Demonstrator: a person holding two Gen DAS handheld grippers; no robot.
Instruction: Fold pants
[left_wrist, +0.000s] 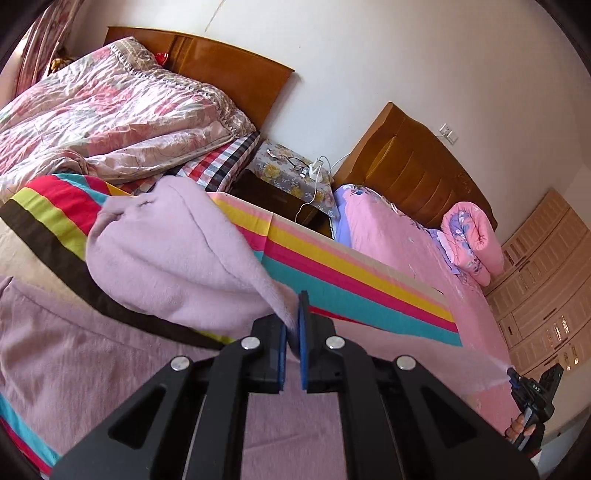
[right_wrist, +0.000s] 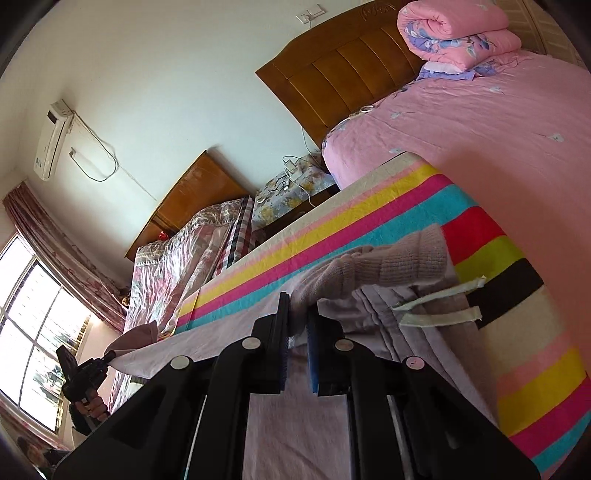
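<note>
My left tongs (left_wrist: 291, 332) and right tongs (right_wrist: 298, 325) each clench an edge of the pants (left_wrist: 166, 258), lifted partly off the striped sheet (left_wrist: 351, 273). Soft, light fleece, droopy; the thick ribbed edges grip best.

A lived-in home bedroom

Beyond the jaws stand two beds with wooden headboards (left_wrist: 236, 70), a rumpled floral quilt (left_wrist: 110, 107), a nightstand (left_wrist: 291, 177) strewn with charger cables between them, and, left of the jaws, a wall air conditioner (right_wrist: 51, 140) above a curtained window (right_wrist: 33, 332).
</note>
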